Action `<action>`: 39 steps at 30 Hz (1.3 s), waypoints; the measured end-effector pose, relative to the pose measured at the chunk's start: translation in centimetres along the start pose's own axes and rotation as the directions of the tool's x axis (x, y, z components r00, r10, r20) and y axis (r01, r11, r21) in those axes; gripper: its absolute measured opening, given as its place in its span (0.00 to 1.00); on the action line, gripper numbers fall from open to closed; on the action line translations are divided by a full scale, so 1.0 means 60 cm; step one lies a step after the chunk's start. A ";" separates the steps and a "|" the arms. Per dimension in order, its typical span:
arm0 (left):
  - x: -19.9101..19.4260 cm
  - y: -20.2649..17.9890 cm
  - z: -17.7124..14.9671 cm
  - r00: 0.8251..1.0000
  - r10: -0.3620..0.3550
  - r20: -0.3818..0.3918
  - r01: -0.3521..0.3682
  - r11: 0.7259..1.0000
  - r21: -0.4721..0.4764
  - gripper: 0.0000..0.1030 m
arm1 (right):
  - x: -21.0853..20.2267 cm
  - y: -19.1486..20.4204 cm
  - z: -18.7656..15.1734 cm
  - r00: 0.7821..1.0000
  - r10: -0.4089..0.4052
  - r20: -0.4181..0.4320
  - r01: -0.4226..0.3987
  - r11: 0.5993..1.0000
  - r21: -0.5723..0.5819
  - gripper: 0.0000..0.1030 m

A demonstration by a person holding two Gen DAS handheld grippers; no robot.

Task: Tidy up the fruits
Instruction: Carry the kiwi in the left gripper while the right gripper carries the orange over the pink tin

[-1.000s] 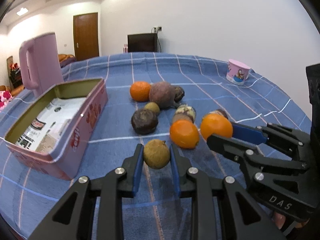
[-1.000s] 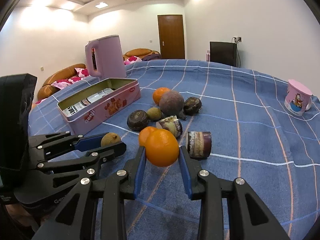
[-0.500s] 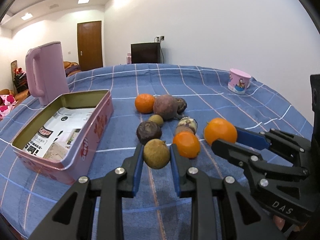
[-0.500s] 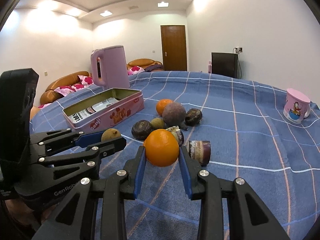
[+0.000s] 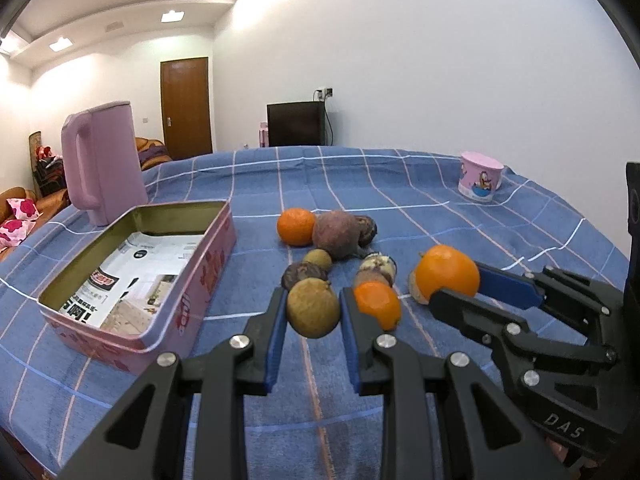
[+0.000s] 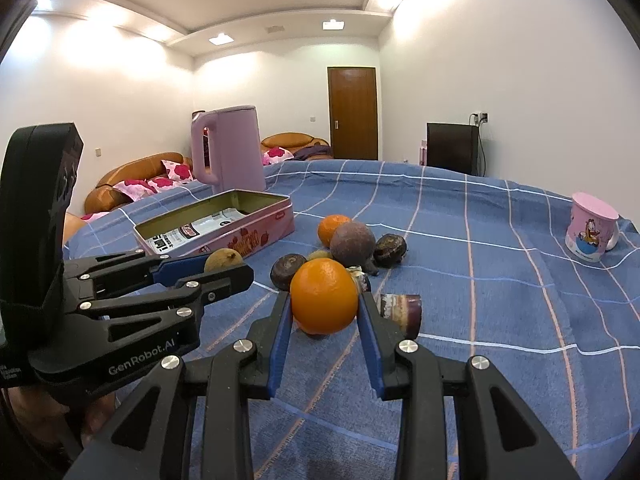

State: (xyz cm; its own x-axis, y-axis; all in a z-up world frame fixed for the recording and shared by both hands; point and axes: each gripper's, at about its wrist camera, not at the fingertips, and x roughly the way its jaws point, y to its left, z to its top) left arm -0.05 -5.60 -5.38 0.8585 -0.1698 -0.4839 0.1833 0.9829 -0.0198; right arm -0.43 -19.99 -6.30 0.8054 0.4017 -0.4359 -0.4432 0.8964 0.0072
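My left gripper (image 5: 313, 312) is shut on a yellow-brown round fruit (image 5: 313, 312) and holds it above the blue checked cloth. My right gripper (image 6: 324, 304) is shut on a large orange (image 6: 324, 300), also lifted; it shows in the left wrist view (image 5: 447, 278). The open pink tin (image 5: 140, 280) with printed paper inside lies to the left. Several fruits remain in a cluster on the cloth: an orange (image 5: 296, 226), a big purple round one (image 5: 335, 234), a dark one (image 5: 302, 274), another orange (image 5: 378, 304).
A tall pink kettle (image 5: 102, 164) stands behind the tin. A pink cartoon mug (image 5: 478, 176) stands far right. A cut purple piece (image 6: 400, 310) lies right of the cluster. The table's edge curves near at left and front.
Both grippers have risen with their fruits held; the cluster and tin now sit lower and farther below them.
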 end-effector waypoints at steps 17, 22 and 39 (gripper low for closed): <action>-0.022 -0.002 0.009 0.997 0.037 0.067 -0.039 0.999 0.023 0.27 | -0.020 0.010 -0.003 0.997 -0.009 0.072 0.012 0.999 -0.039 0.34; -0.025 0.010 0.020 0.996 0.056 0.070 -0.057 0.998 0.018 0.27 | -0.022 0.017 0.014 0.997 0.005 0.080 -0.001 0.999 -0.045 0.34; 0.002 0.176 0.071 0.977 0.211 0.009 -0.210 0.975 -0.069 0.27 | 0.104 0.106 0.141 0.979 0.204 0.003 -0.202 0.972 -0.116 0.34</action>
State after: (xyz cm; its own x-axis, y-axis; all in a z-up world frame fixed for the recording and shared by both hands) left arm 4.07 4.45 -1.92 0.8820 0.0407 -0.4695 -0.0344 0.9992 0.0220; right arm 5.09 -10.19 -1.32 0.6992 0.5768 -0.4224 -0.6397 0.7686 -0.0094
